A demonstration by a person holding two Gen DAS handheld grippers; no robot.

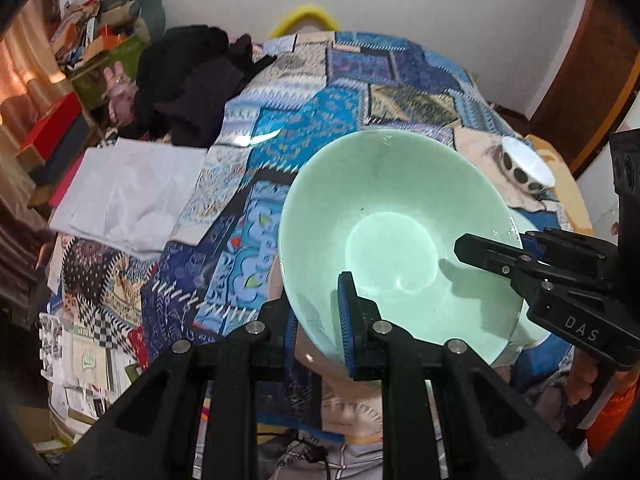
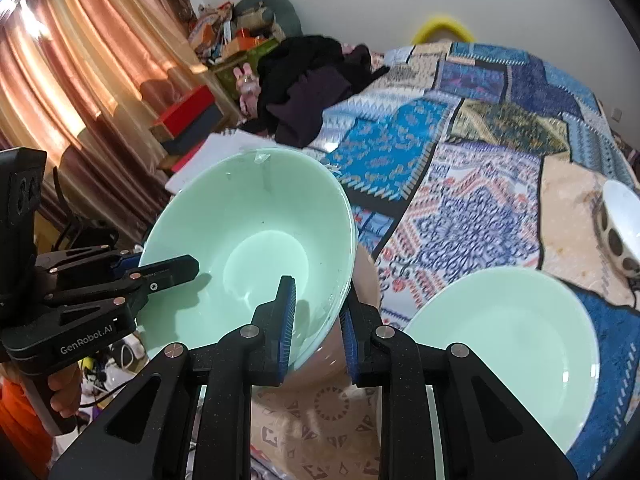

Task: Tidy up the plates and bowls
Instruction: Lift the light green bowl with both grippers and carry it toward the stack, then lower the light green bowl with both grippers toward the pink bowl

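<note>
Green bowl (image 2: 248,248), rim pinched by my left gripper (image 1: 320,320) and right gripper (image 2: 318,320), hung unstacked; green plate (image 2: 508,344) and spotted bowl (image 2: 620,232) remained apart.

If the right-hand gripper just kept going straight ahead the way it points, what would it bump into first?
Probably the green bowl itself: the right gripper already straddles its near rim, with one finger inside. Pushing on would press against the bowl wall; beyond that lies the patchwork bedspread.
</note>
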